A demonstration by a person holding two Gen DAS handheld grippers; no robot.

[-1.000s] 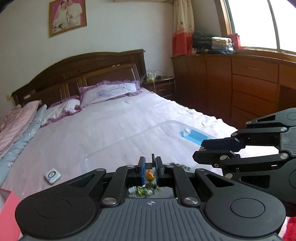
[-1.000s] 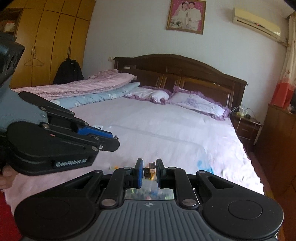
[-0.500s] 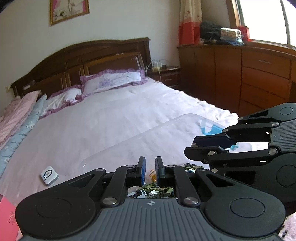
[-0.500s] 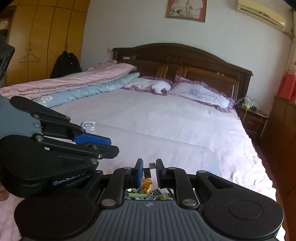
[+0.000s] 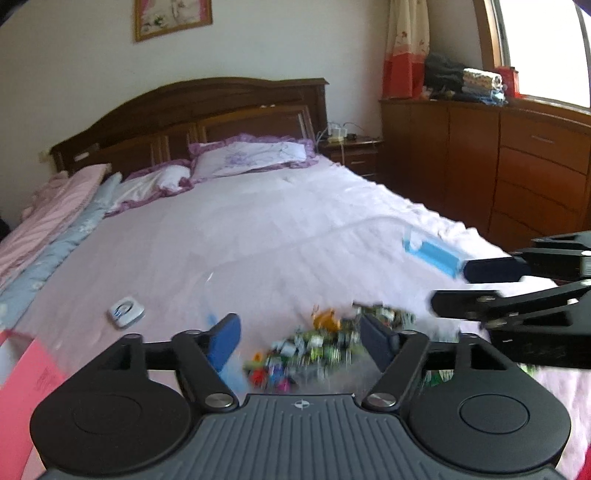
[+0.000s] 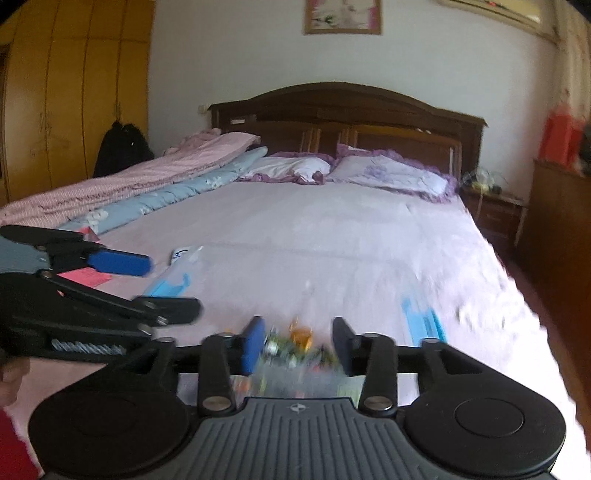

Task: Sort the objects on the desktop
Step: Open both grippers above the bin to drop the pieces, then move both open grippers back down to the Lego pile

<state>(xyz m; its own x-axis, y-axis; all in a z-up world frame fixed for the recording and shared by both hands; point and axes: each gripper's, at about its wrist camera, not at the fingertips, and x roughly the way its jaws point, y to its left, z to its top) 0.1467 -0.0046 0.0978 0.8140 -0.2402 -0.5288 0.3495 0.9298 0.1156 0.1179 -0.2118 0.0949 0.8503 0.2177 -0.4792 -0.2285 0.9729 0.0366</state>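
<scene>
You are in a home bedroom. A wide bed (image 5: 258, 229) with a pale lilac sheet fills the near and middle ground, backed at the far end by a dark carved wooden headboard (image 5: 192, 110) and two purple-frilled pillows (image 6: 388, 173). Folded pink and blue quilts (image 6: 147, 184) lie along its left edge. A framed portrait (image 5: 173, 16) hangs on the far wall above. To the right stand a nightstand (image 5: 351, 151) and a long wooden dresser (image 5: 517, 166) under a curtained window (image 5: 543, 48); a yellow wardrobe (image 6: 74, 92) lines the far left.

Bright daylight from window (image 5: 546, 48) – glare there, motion blur low down, fisheye-bent edges
</scene>
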